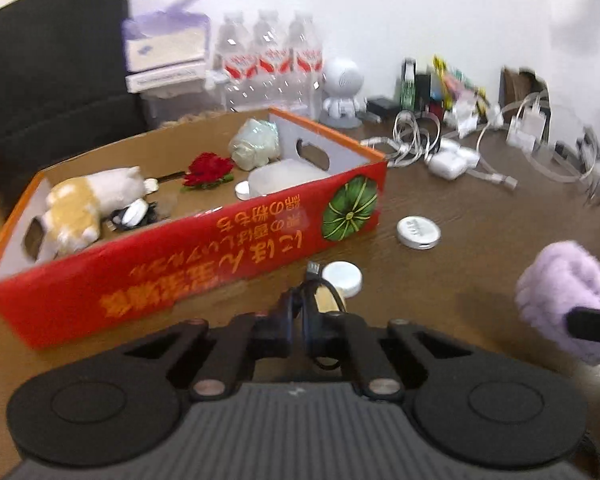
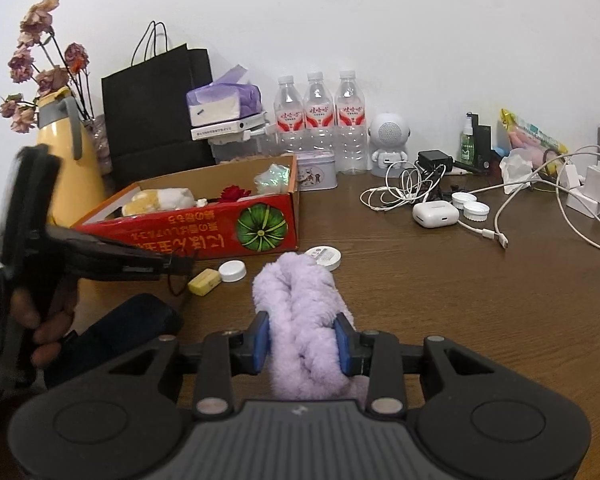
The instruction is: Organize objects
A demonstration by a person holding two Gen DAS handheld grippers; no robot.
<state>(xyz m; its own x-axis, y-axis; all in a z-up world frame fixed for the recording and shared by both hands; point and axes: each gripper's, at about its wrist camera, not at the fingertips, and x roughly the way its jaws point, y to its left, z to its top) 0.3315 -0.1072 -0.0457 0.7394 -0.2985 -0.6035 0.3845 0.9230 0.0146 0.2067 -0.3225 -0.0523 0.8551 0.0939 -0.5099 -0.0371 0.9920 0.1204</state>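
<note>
Red cardboard box (image 2: 204, 236) on a brown wooden table (image 2: 460, 300), serving as the landmark; its near wall bears orange East Asian characters printed upside down, not legible enough to transcribe, beside a green pumpkin picture (image 2: 262, 230). Behind the box, three clear water bottles (image 2: 320, 120) carry red-and-white labels with similar script, too small to read. Inside the box lie a cream plush toy (image 1: 88, 200), a red fabric flower (image 1: 208, 170) and a pale crumpled bag (image 1: 256, 142).

Left gripper (image 1: 300, 308), just in front of the box's near wall: jaws clenched together, pinching a thin black cable (image 1: 314, 276) whose metal plug end projects past the fingertips toward the box. A yellowish block (image 2: 204, 282) and a white round cap (image 2: 232, 270) sit on the table just beneath these tips.

Right gripper (image 2: 302, 344), to the right of and nearer than the box: blue pads (image 2: 260, 340) grasp a lilac fluffy braided band (image 2: 300, 304) at its sides. Its long axis runs away from the camera along the fingers, far end pointing at a white round tin (image 2: 323, 257) near the box's right corner
</note>
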